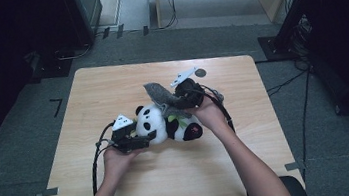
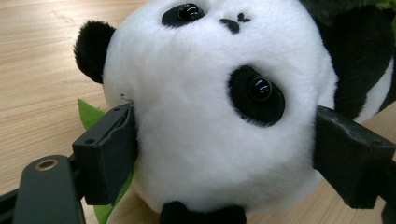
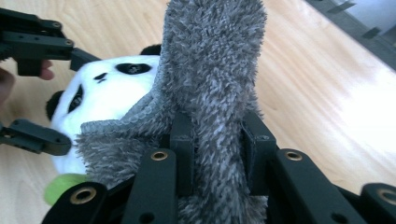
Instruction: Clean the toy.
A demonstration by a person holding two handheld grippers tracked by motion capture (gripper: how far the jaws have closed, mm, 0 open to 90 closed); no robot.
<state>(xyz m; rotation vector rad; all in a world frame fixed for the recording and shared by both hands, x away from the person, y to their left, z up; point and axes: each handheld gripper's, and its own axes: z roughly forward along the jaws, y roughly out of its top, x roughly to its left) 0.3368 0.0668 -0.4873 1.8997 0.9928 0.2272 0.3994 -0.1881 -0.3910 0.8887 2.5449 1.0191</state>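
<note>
High view: the person's two forearms come in from the near edge of the worktop (image 1: 110,85) and meet near its middle, each hand holding a claw. The left hand (image 1: 114,160) lies low with the wrist close to the wood, and the left claw (image 1: 140,141) points level toward the right. Its jaws stand wide and press on both sides of the head of a toy panda (image 1: 165,124), which lies on its side just in front of that claw. In the left gripper view the pads (image 2: 109,151) dent the white plush at either cheek, and a green felt leaf (image 2: 88,114) shows behind the left jaw.

The right hand (image 1: 209,114) sits on the far side of the toy, wrist bent inward, and the right claw (image 1: 182,97) points back toward the left claw. Its jaws are nearly together, clamped on a strip of grey fuzzy cloth (image 1: 159,95) that rises up and away from the jaws; in the right gripper view the grey fuzzy cloth (image 3: 210,70) runs straight up between the pads, with the panda's face just beyond it and to the left.

Bare wood lies well around both claws on every side, widest toward the far edge and toward the near edge beneath the forearms. Beyond the edges is grey carpet (image 1: 25,126). No writing or label can be read on the toy or the cloth.
</note>
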